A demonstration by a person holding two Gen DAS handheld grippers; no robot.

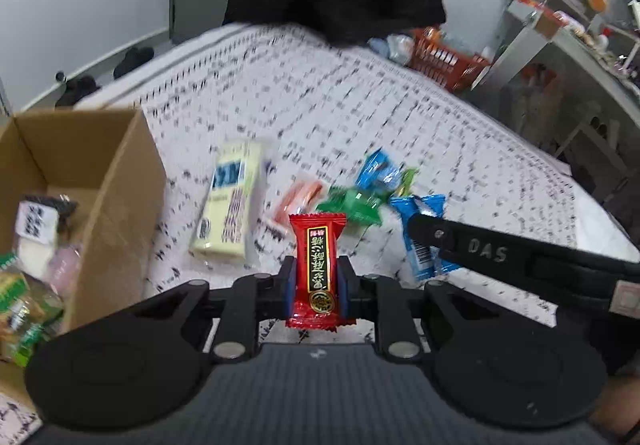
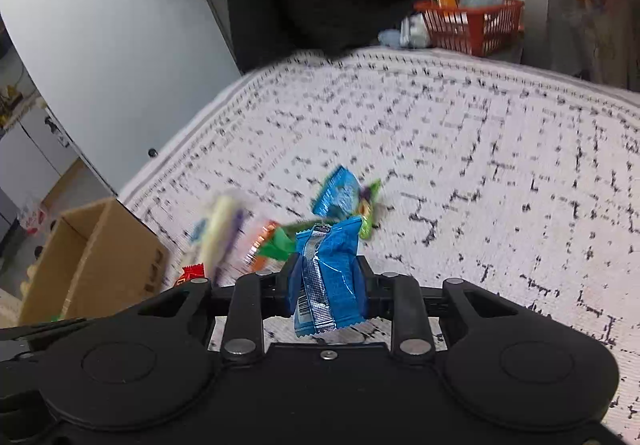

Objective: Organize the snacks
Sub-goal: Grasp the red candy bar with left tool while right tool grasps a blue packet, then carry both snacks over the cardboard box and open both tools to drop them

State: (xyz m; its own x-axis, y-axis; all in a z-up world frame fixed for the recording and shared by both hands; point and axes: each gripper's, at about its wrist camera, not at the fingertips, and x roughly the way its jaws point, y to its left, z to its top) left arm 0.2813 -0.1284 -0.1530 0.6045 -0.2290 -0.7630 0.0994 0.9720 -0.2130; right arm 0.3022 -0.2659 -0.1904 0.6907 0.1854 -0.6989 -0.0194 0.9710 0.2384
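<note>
Clamped upright in the left gripper (image 1: 318, 277), a red candy packet (image 1: 318, 269) is apparently bound for the cardboard box (image 1: 120, 181) at left, while the right gripper (image 2: 328, 281) pinches a blue snack packet (image 2: 326, 277) above the patterned cloth (image 2: 480, 149) where loose snacks (image 1: 352, 205) remain.

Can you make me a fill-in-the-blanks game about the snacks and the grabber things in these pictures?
1. The left gripper holds a ____ snack packet in its jaws.
2. The right gripper holds a ____ snack packet.
3. Some snacks already lie inside the ____ box.
4. The far ____ basket is made of plastic.

Missing words: red; blue; cardboard; orange
</note>
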